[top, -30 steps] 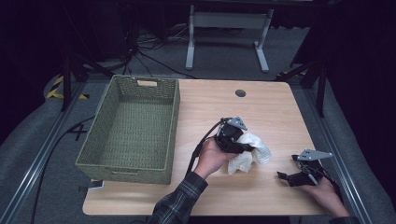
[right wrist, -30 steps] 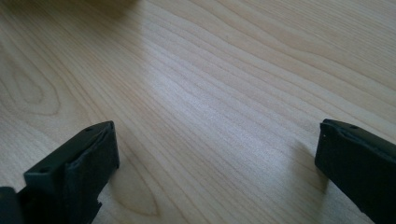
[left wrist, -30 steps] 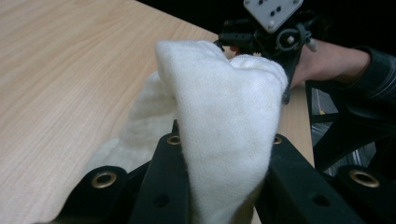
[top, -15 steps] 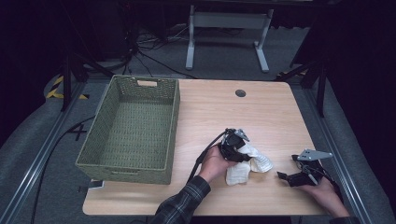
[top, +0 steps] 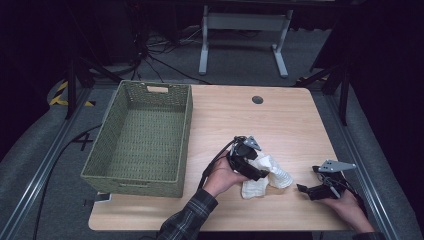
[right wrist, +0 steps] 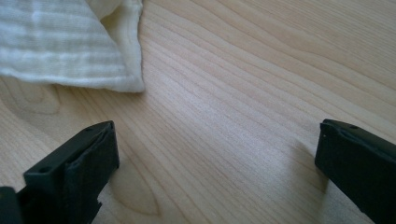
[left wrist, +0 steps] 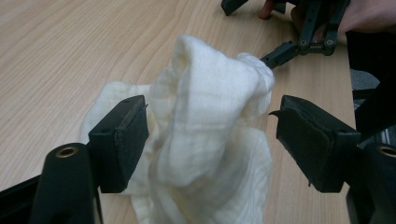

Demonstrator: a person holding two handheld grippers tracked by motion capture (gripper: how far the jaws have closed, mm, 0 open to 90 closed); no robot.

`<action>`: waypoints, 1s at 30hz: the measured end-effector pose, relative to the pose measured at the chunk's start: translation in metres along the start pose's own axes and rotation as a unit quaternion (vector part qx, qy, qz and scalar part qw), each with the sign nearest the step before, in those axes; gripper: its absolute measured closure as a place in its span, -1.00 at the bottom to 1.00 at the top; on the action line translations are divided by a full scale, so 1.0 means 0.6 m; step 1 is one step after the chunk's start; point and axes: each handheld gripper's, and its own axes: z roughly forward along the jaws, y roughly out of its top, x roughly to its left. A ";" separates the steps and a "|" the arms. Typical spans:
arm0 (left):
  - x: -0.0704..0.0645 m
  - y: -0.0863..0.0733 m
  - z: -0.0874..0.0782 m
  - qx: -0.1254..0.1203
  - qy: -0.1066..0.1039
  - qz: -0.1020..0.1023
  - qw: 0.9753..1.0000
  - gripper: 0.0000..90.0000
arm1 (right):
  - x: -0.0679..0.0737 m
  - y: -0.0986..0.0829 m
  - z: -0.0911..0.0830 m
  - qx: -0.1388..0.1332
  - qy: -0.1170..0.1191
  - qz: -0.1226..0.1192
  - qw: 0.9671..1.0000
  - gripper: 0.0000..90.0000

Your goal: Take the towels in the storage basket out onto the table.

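- The left hand-held gripper point(top: 261, 175), carrying the white cloth point(top: 265, 176) a second ago, has lowered it near the worktop's point(top: 280, 125) front edge.
- Its jaws now stand spread around the bunched cloth, suggesting release.
- The right hand-held gripper point(top: 301, 188) waits spread beside it.

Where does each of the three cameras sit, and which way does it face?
High view: above the table's near edge, facing forward and down on the table, basket, both hands.
Left gripper view: on the left gripper, facing the white cloth between open jaws.
Right gripper view: on the right gripper, low over the wood.
Shared: the cloth.
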 end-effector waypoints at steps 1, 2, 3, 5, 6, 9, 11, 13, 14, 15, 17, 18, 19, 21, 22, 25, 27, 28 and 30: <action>-0.001 -0.003 -0.005 -0.001 0.000 -0.002 1.000 -0.45 | 0.000 0.000 0.000 0.000 0.000 0.000 1.000 -1.00; -0.002 -0.007 -0.009 -0.004 0.002 -0.004 1.000 -0.45 | 0.000 0.000 0.000 0.000 0.000 0.000 1.000 -1.00; -0.002 -0.011 -0.013 -0.004 0.005 -0.004 1.000 -0.45 | 0.000 0.000 0.000 0.000 0.001 0.001 1.000 -1.00; -0.004 -0.020 -0.021 -0.005 0.010 -0.007 1.000 -0.45 | -0.001 0.000 -0.002 -0.002 0.006 0.007 1.000 -0.95; -0.005 -0.025 -0.024 -0.006 0.015 -0.008 1.000 -0.45 | -0.002 0.001 -0.005 -0.003 0.017 0.013 1.000 -0.89; -0.007 -0.037 -0.030 -0.006 0.017 -0.012 1.000 -0.45 | -0.003 0.003 -0.011 -0.003 0.032 0.013 0.999 -0.76; -0.012 -0.051 -0.034 -0.005 0.023 -0.016 1.000 -0.44 | 0.000 0.008 -0.017 -0.004 0.039 0.008 0.999 -0.66; -0.015 -0.062 -0.037 -0.004 0.025 -0.018 1.000 -0.43 | 0.003 0.011 -0.024 -0.015 0.046 0.005 0.999 -0.63; -0.017 -0.069 -0.038 -0.005 0.025 -0.023 0.999 -0.42 | 0.005 0.013 -0.027 -0.019 0.050 0.007 0.999 -0.62; -0.017 -0.069 -0.038 -0.005 0.025 -0.023 0.999 -0.42 | 0.007 0.014 -0.028 -0.021 0.053 0.005 0.998 -0.61; -0.020 -0.085 -0.039 -0.002 0.024 -0.029 0.999 -0.39 | 0.010 0.015 -0.030 -0.020 0.060 0.003 0.998 -0.58; -0.023 -0.090 -0.038 -0.002 0.025 -0.033 0.999 -0.39 | 0.013 0.017 -0.032 -0.020 0.064 0.000 0.998 -0.55; -0.023 -0.090 -0.038 -0.002 0.025 -0.033 0.999 -0.38 | 0.013 0.017 -0.032 -0.020 0.064 0.000 0.998 -0.55; -0.028 -0.101 -0.038 0.000 0.024 -0.034 0.999 -0.36 | 0.019 0.021 -0.037 -0.028 0.073 -0.004 0.997 -0.51; -0.030 -0.104 -0.037 0.002 0.023 -0.035 0.999 -0.34 | 0.021 0.024 -0.041 -0.029 0.076 -0.007 0.997 -0.44; -0.038 -0.113 -0.033 0.011 0.020 -0.035 0.999 -0.30 | 0.032 0.031 -0.052 -0.047 0.097 -0.013 0.994 -0.28; -0.044 -0.116 -0.031 0.018 0.021 -0.031 0.999 -0.26 | 0.041 0.037 -0.056 -0.054 0.111 -0.021 0.992 -0.17; -0.045 -0.116 -0.029 0.019 0.023 -0.025 0.999 -0.22 | 0.047 0.040 -0.057 -0.056 0.119 -0.026 0.991 -0.13; -0.047 -0.118 -0.025 0.028 0.017 -0.023 0.999 -0.18 | 0.056 0.045 -0.057 -0.062 0.136 -0.028 0.988 -0.02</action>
